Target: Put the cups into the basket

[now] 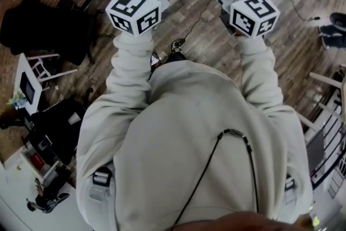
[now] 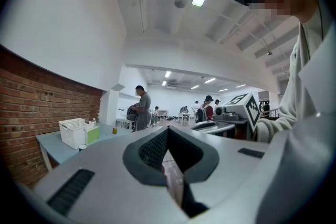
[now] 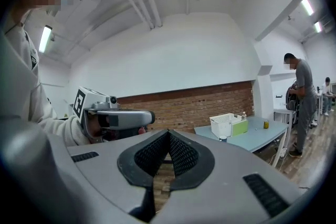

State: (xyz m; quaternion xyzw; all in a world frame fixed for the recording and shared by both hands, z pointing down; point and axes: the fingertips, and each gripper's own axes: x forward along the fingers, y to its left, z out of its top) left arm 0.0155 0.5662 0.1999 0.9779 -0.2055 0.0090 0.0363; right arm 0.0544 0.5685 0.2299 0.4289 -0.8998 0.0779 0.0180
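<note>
The grey left gripper and grey right gripper each hold their jaws closed, empty. Far off, one white slatted plastic basket stands on a pale blue table. The cups are too small to count there.

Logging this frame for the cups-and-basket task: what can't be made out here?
- Cups: in the left gripper view, one small thing stands by the white basket, too small to call a cup.
- Basket's inside: in both gripper views, hidden by its own walls.
- Table and basket: outside the head view, which the person's torso largely fills.
</note>
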